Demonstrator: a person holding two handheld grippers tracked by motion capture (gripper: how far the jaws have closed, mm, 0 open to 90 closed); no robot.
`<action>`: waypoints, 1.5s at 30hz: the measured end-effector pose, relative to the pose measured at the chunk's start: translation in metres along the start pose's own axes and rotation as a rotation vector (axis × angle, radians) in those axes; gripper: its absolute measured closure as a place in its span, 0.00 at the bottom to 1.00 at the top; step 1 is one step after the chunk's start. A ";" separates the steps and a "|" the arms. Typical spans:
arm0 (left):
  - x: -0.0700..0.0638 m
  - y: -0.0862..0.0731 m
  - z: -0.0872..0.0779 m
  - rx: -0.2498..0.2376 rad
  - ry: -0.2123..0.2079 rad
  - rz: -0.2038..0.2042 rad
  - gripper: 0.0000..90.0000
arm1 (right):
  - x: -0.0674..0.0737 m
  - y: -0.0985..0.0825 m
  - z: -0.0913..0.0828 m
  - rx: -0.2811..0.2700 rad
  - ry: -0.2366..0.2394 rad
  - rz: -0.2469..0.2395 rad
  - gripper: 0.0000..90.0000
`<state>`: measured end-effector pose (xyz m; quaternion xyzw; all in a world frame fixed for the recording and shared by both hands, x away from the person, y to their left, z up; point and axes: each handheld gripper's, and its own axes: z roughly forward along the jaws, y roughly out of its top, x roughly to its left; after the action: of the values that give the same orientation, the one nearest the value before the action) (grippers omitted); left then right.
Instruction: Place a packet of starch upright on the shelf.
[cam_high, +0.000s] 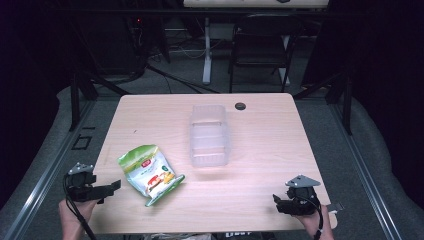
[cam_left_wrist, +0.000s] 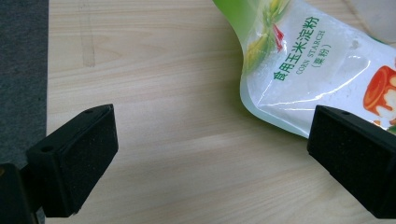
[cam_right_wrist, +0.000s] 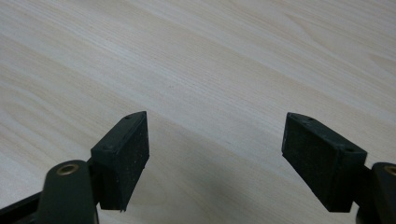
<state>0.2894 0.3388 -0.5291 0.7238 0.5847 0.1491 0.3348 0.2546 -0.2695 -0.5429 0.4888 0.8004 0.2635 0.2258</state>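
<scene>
Nearest the person, at about seven o'clock on the desk (cam_high: 250, 200), the left claw (cam_high: 114, 186) sits at the desk's left edge, its jaws pointing toward three o'clock at the corn starch pouch (cam_high: 150, 172). At about five o'clock the right claw (cam_high: 276, 201) rests just inside the desk's near right corner, well apart from everything else.

The left gripper view brings in what the high view cannot resolve: the left claw (cam_left_wrist: 210, 140) stands wide open with nothing between its pads, only bare wood grain, and the pouch (cam_left_wrist: 308, 70) lies just beyond the right-hand jaw, its lower edge near that jaw's tip, though whether they touch cannot be told. This view also makes the print readable: green Chinese characters and the words "CORN STARCH" on a white panel, a green top and an orange picture at the side.

The right gripper view shows the right claw (cam_right_wrist: 217, 140) equally spread, empty, over plain desk surface.

The high view alone gives the layout. The pouch lies flat at about eight o'clock from the desk's centre, tilted. Past it, at the centre, stands a clear plastic container (cam_high: 209, 136), apart from the pouch. Farther still, at twelve o'clock near the far edge, sits a small dark round disc (cam_high: 240, 105).
</scene>
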 end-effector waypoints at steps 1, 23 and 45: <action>0.000 -0.001 0.001 -0.012 -0.003 -0.004 0.02 | 0.000 0.000 0.000 0.002 -0.001 0.002 0.25; 0.003 0.000 0.003 -0.040 -0.035 -0.054 0.00 | 0.000 0.000 0.001 0.002 0.001 0.002 0.25; 0.001 0.017 0.030 -0.086 -0.153 -0.034 0.00 | 0.000 0.001 0.003 0.012 -0.004 0.002 0.25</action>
<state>0.3202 0.3289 -0.5400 0.7079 0.5627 0.1124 0.4118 0.2566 -0.2682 -0.5443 0.4915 0.8009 0.2581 0.2243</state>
